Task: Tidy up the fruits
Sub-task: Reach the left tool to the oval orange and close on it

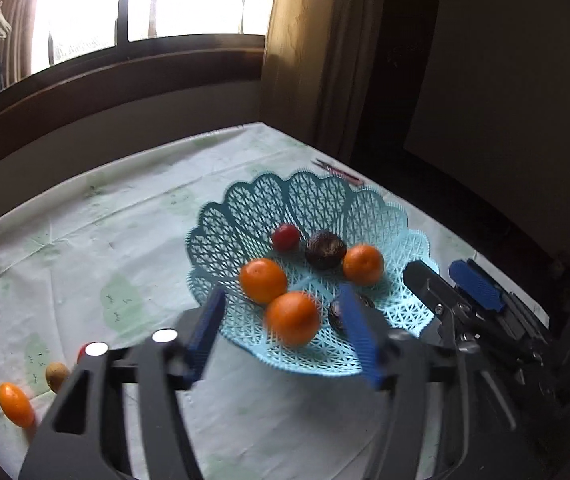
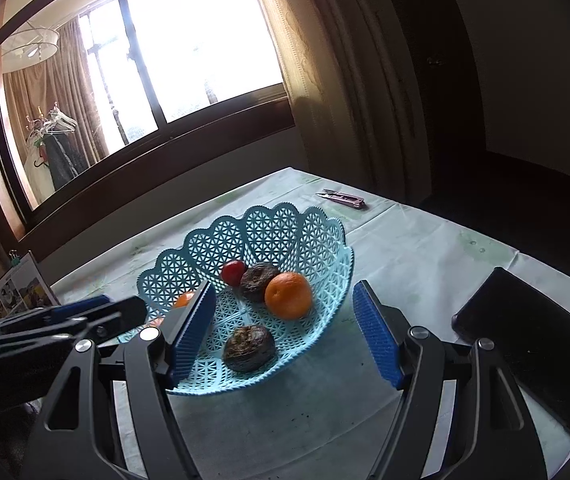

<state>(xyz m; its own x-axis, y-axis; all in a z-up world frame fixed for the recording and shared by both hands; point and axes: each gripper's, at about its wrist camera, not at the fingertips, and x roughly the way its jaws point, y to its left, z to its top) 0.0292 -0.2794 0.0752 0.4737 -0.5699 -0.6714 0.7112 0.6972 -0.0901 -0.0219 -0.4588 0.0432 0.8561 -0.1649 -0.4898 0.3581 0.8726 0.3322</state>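
- Left gripper [image 1: 285,332] stands with jaws apart and empty over the basket [image 1: 245,208], an orange [image 1: 293,318] lying free between them
- Right gripper [image 2: 285,334] also apart, idle at the basket's near rim
- Next, I judge: fetch the orange fruit [image 1: 15,404] lying far to the left gripper's left on the table

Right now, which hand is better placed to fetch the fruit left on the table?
Probably the left gripper: open, empty, and the loose orange lies on its side. The right gripper faces the basket.

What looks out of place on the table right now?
Three small fruits lie outside the blue basket, at the table's near-left edge: an orange one, a tan one and a partly hidden red one. Nothing looks spilled or damaged.
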